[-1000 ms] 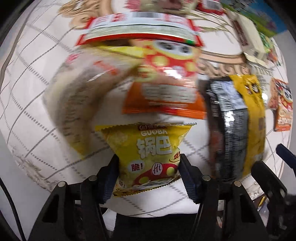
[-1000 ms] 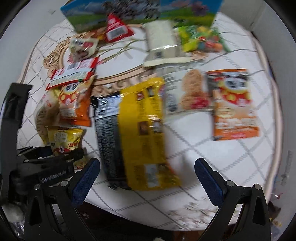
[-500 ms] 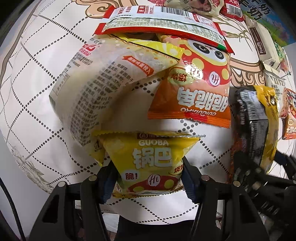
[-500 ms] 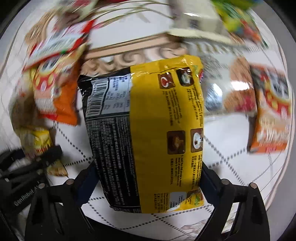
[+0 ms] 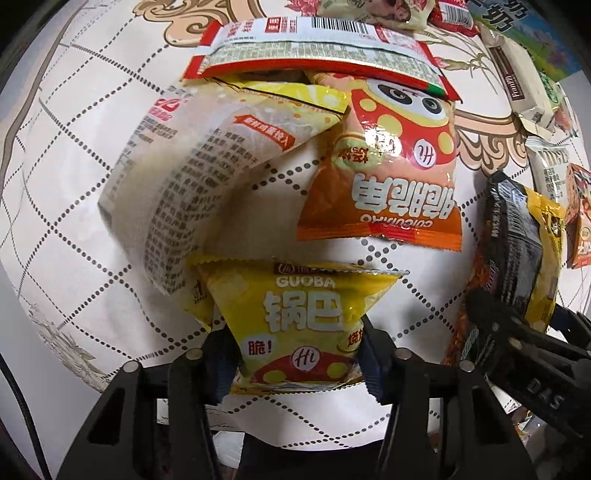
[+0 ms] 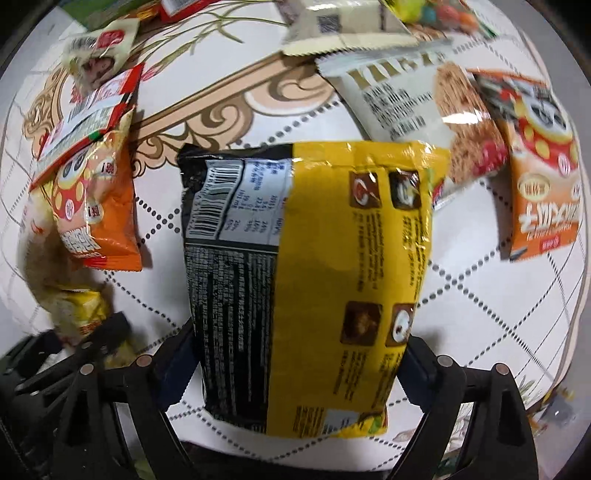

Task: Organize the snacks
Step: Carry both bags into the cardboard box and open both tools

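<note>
My left gripper [image 5: 295, 360] is shut on a small yellow Guoba packet [image 5: 303, 317], its pads pressed against both sides just above the tablecloth. My right gripper [image 6: 295, 365] has its blue pads against both sides of a large yellow and black noodle bag [image 6: 310, 273], which also shows at the right of the left wrist view [image 5: 517, 266]. An orange mushroom snack bag [image 5: 388, 177], a pale cream bag [image 5: 192, 177] and a red-edged packet [image 5: 314, 51] lie beyond the Guoba packet.
A white oat-bar wrapper [image 6: 402, 96] and a second orange bag [image 6: 535, 158] lie at the right on the patterned white tablecloth [image 6: 258, 92]. A cream packet [image 5: 517, 81], a colourful candy bag [image 6: 432, 11] and a small pale packet [image 6: 99, 51] lie at the back. The table edge [image 5: 48, 332] curves near.
My right gripper has moved in over the noodle bag and closed on its sides. My left gripper keeps hold of the Guoba packet and has come a little closer to the snacks.
</note>
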A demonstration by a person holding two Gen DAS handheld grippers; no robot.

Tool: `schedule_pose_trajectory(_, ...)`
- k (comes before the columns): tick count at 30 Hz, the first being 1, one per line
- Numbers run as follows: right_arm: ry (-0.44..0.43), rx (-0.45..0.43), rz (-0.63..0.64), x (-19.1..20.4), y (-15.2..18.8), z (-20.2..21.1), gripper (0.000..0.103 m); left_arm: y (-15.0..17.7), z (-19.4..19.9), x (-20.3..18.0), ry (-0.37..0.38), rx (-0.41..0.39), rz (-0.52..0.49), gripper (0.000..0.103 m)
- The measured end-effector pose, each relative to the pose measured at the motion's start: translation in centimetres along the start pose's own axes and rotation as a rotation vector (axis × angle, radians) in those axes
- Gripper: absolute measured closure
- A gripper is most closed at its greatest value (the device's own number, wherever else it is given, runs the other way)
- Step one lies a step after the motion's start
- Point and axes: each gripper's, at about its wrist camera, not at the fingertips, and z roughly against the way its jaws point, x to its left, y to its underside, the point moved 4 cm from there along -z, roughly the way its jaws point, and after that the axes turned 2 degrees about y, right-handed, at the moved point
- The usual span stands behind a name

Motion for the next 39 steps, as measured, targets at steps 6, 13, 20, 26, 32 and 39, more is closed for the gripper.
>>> schedule_pose_trajectory(6, -0.015, -0.028, -0.019, -0.3, 2.7, 2.1, 0.016, 1.1, 1.2, 0.8, 0.032, -0.018, -0.008, 0.057)
schedule_pose_trajectory(13, -0.067, -0.084, -0.053, 1.1, 5.6, 6.1, 0.016, 1.9, 3.3, 2.5, 0.113, -0.053, -0.025, 0.058)
schedule_pose_trajectory(20, -0.169, -0.177, -0.074, 2.6, 6.7, 13.0, 0.016, 0.9, 8.7, 3.7, 0.211, -0.122, -0.044, 0.058)
schedule_pose_trajectory(26, -0.257, -0.258, -0.067, 0.2, 4.8, 19.4, 0.016, -2.5, 15.2, 2.4, 0.294, -0.212, -0.067, 0.058)
schedule_pose_trajectory(32, -0.309, -0.345, -0.053, -1.9, -3.1, 24.8, 0.016, -9.7, 20.6, -1.9, 0.325, -0.267, -0.078, 0.058)
schedule_pose_trajectory(39, -0.265, -0.41, -0.032, -3.6, -16.4, 28.3, 0.016, -22.9, 23.7, -5.8, 0.287, -0.269, -0.089, 0.058)
